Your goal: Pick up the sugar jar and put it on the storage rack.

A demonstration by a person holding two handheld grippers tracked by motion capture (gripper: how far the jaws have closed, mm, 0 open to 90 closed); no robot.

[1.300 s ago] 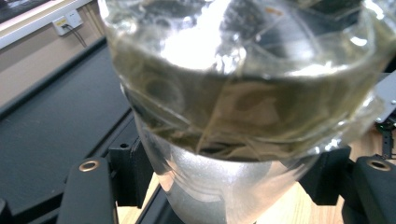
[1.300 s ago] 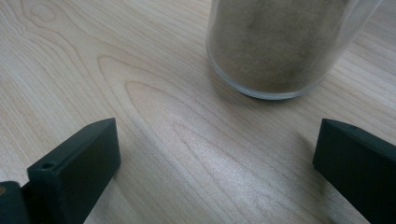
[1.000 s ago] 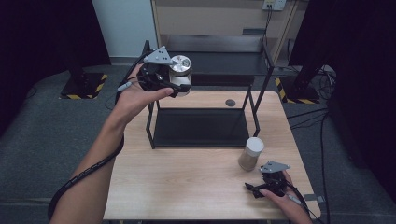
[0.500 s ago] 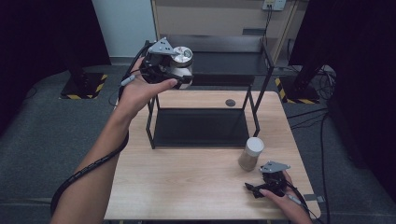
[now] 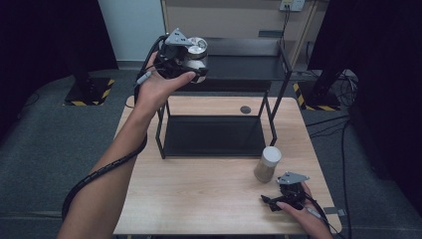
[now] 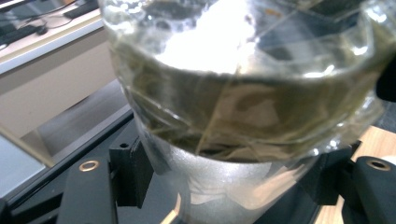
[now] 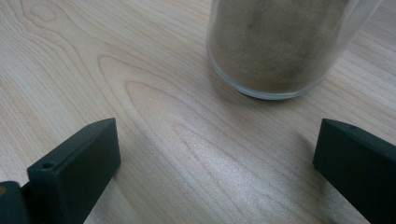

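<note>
A person's left hand holds my left gripper (image 5: 190, 63) up at the left corner of the black rack's top shelf (image 5: 244, 67). It is shut on a clear glass jar (image 5: 198, 47) with a silver lid. In the left gripper view that jar (image 6: 243, 93) sits between the two black jaws, and a pale yellowish content shows through the glass. My right gripper (image 5: 272, 200) rests open on the table at the front right, nothing between its fingers. A jar of brown powder (image 5: 267, 164) with a white lid stands just beyond it, and in the right gripper view this jar (image 7: 280, 46) stands ahead of the open gripper (image 7: 215, 163).
The black two-tier rack stands at the table's middle back, with its lower shelf (image 5: 214, 135) bare. A small dark round disc (image 5: 245, 109) lies on the wooden table (image 5: 199, 199) behind the rack. Grey floor surrounds the table, and cables trail from both grippers.
The left hand has carried the silver-lidded jar upward and a little to the right, nearer the rack's top shelf. The right gripper has stayed where it was.
</note>
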